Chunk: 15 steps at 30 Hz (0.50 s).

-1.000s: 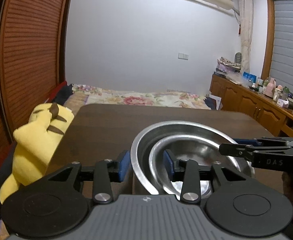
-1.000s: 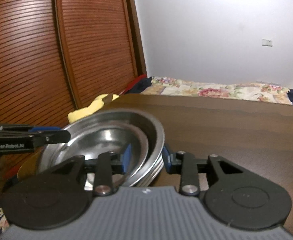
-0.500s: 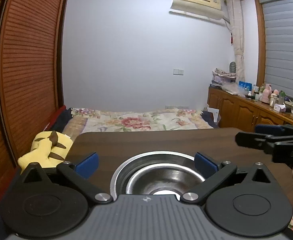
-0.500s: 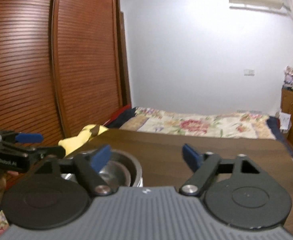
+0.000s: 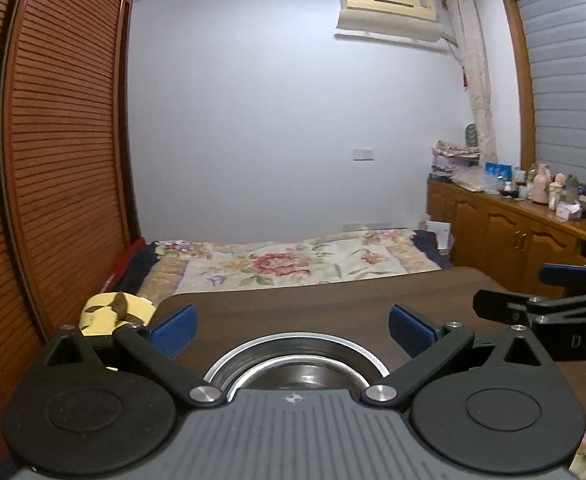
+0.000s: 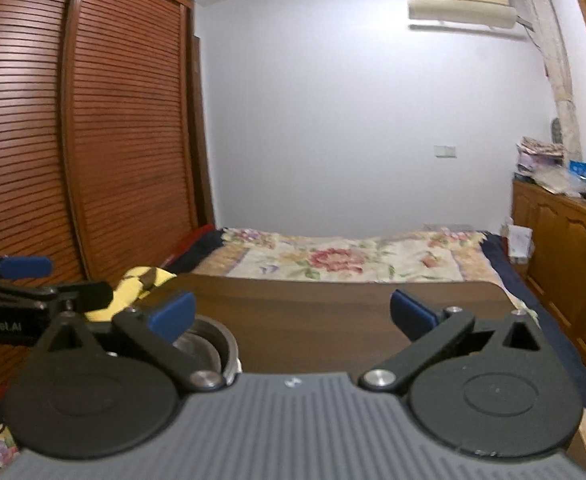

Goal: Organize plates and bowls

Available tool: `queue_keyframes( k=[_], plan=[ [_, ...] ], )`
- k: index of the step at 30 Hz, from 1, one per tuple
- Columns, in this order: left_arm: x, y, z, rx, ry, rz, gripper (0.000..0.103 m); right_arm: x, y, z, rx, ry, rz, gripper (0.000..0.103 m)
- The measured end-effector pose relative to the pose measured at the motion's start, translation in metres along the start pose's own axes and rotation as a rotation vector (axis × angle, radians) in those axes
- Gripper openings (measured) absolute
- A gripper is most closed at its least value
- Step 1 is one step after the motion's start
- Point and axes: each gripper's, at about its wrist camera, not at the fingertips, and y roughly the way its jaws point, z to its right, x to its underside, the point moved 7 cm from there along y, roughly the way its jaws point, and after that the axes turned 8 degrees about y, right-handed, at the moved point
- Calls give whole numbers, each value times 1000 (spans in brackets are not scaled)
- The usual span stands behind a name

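Two grippers, left (image 5: pixel 291 330) and right (image 6: pixel 292 314), jaws wide apart, gripping nothing. Nested bowls (image 5: pixel 297 364) parked on bench (image 5: pixel 313 304) at 6 o'clock. Risk: careless low swing knocking the stack off.

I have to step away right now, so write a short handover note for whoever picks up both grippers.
Left gripper: open, holding nothing, above the stacked steel bowls.
Right gripper: open, holding nothing, to the right of the stack.
The bowls sit nested on the brown table.
Done: bowls nested, neither gripper touching them.
Left: no other plate or bowl shows in either view; check the table near you.
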Motion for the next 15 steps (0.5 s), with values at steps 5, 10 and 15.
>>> queue_keyframes(
  k=[5, 10, 15],
  plan=[
    [9, -3, 12, 24, 0, -18, 103, 7, -9, 5, 50, -2, 1, 103],
    [17, -3, 17, 36, -7, -29, 103, 10, -12, 9, 74, 3, -3, 103],
    [25, -1, 19, 16, -12, -44, 103, 14, -13, 12, 95, 1, -1, 103]
  ],
)
